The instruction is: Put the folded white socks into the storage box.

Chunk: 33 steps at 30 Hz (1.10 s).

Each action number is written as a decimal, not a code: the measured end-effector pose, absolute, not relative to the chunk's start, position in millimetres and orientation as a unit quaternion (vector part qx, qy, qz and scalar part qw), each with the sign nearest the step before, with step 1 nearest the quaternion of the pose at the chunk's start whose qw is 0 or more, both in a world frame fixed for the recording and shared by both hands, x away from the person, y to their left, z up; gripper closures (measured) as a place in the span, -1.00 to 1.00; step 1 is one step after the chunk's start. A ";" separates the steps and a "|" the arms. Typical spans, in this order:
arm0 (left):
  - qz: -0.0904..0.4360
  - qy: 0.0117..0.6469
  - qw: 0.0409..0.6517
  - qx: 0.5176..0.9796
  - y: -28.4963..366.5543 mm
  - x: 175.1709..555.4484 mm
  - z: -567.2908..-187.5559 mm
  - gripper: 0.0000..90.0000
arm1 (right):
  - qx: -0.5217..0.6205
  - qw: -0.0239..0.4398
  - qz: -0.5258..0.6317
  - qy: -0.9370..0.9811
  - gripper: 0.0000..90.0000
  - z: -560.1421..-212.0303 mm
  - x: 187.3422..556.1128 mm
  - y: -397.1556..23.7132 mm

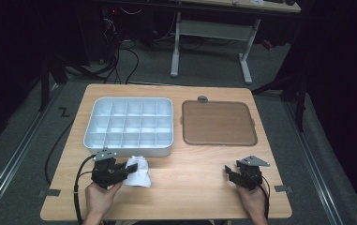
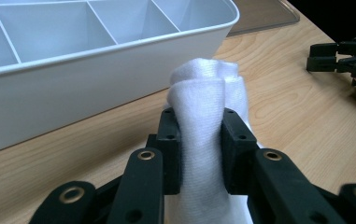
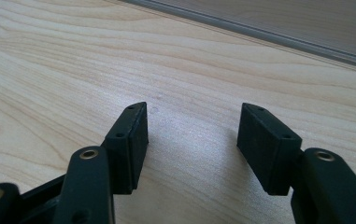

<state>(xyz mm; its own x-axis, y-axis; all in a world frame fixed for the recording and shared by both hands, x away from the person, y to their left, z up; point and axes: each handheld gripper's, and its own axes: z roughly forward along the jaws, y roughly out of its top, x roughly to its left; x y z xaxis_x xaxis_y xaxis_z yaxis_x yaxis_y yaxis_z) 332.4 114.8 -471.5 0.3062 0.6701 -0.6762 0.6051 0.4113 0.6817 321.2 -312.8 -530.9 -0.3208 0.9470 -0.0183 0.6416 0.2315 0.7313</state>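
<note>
A wooden surface (image 1: 199, 178) was shown from above, standing on grey floor (image 1: 21, 154). A white compartmented tray (image 1: 128, 125), divided by thin walls into rows of small cells, was set on the far left part of the surface. A flat brown lid (image 1: 218, 123) with rounded corners was laid just beside the tray, to its right, the two apart. A small grey tab (image 1: 203, 99) was seen at the lid's far edge. Beyond the surface, a white-legged desk frame (image 1: 211, 33) and dark cables (image 1: 120, 61) were visible on the floor.
</note>
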 end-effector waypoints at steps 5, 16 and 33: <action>0.024 0.588 0.604 0.538 116.7 333.8 -465.6 0.62 | 0.532 0.239 0.319 0.747 -0.03 -530.9 321.4 -312.9; 0.026 0.584 0.613 0.532 121.6 335.4 -452.4 0.62 | 0.532 0.240 0.319 0.746 -0.03 -531.0 321.5 -312.7; 0.027 0.572 0.621 0.536 126.6 343.3 -436.4 0.62 | 0.533 0.240 0.319 0.746 -0.03 -531.0 321.5 -312.6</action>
